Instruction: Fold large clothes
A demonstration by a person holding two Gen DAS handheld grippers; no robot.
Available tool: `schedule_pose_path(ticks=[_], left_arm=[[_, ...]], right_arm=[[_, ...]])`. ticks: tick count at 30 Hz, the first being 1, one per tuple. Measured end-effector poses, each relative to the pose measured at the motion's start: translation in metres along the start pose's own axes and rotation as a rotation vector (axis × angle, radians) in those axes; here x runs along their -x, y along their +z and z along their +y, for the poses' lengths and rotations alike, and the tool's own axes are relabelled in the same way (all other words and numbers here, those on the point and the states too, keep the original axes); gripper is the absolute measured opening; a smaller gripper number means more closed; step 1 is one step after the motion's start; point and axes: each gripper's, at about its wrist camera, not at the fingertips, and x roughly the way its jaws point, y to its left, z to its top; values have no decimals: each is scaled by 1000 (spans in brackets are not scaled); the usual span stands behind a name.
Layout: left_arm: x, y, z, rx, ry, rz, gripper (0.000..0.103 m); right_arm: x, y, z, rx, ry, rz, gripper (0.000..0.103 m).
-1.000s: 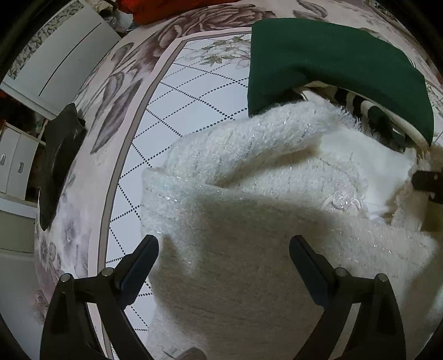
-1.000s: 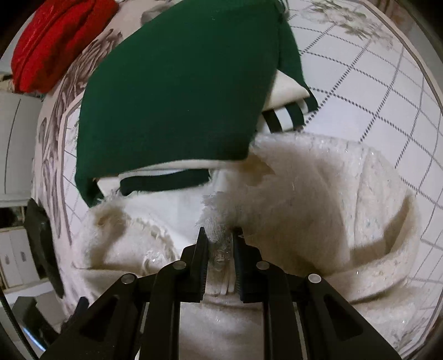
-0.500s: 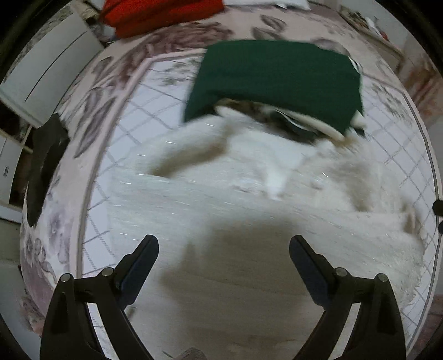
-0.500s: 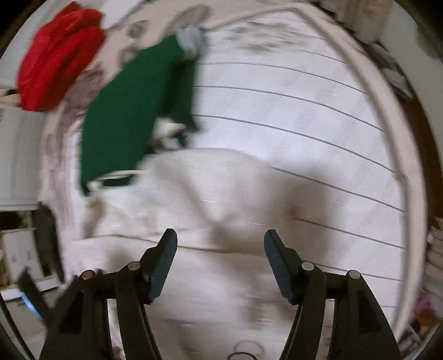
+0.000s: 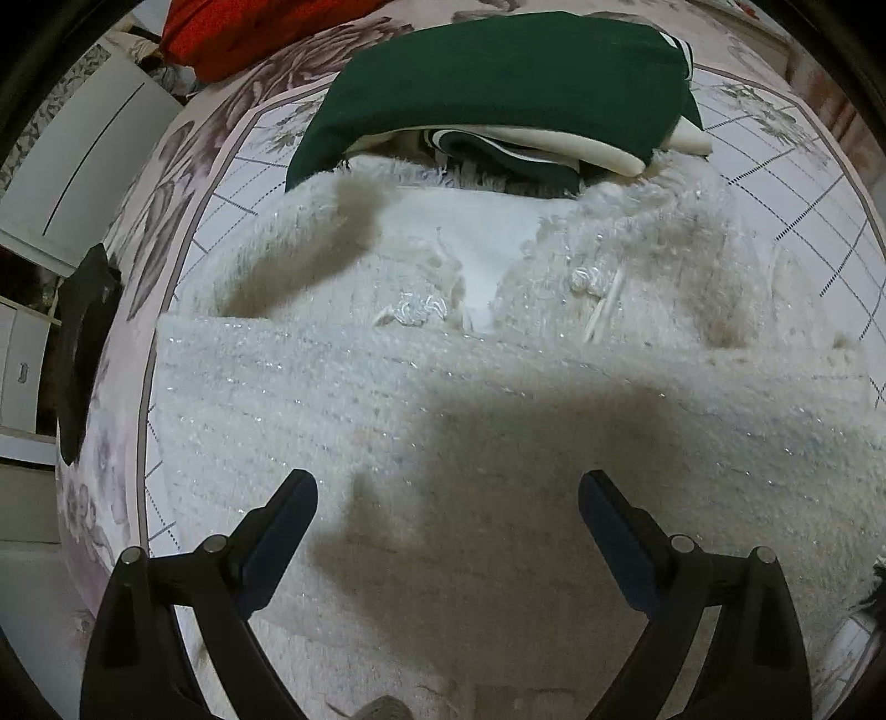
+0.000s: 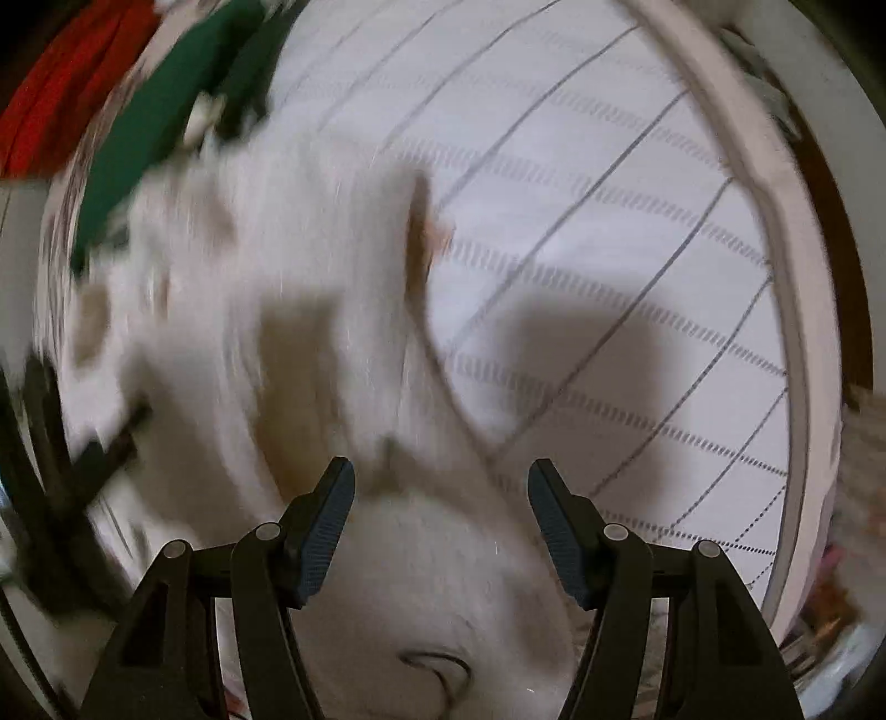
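Right wrist view: right gripper (image 6: 441,487) jaws wide, empty above white sweater (image 6: 310,310).

Beneath you lies a bedspread (image 5: 188,232) with a pale quilted diamond grid and a border of grey-mauve flowers. To your left stands white furniture (image 5: 72,160), probably a cupboard with drawers. A red cushion or blanket (image 5: 243,27) sits at the far edge. Light from above casts hard shadows.
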Motion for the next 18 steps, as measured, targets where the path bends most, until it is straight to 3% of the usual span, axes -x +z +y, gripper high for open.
schedule_pose_path(ticks=[2,3,4,5,9,13,14,15,16,18], left_arm=[[3,-1,-5,-8,10,-7,97],[4,-2,-9,-20,20,-9,97],[4,-2,-12,-27,25,-9,97],[4,-3,-14,-32,27,-10,97],[1,-6,-22,-46,39,-3,97],[-7,-13,-23,-36,39,23,97],[-6,-14,-22,-28,38,26,97],[-6,-15,-21,-22,37,25,97],[-4,-17,-19,-16,37,21,97],[-2,-20,-19,-17,40,17,97]], right_arm=[[-19,5,11,67,-19,5,66],[-25,10,13,83,-26,-13,60],[-28,16,12,78,-20,-45,40],[-26,22,5,27,23,-86,32],[-16,15,-58,-357,291,-207,28],[-46,-12,-115,-664,384,-129,27],[-46,-15,-118,-656,412,-117,28],[-36,-15,-112,-578,365,-117,30],[-27,-14,-104,-506,307,-134,39],[-4,-13,-75,-264,171,-188,42]])
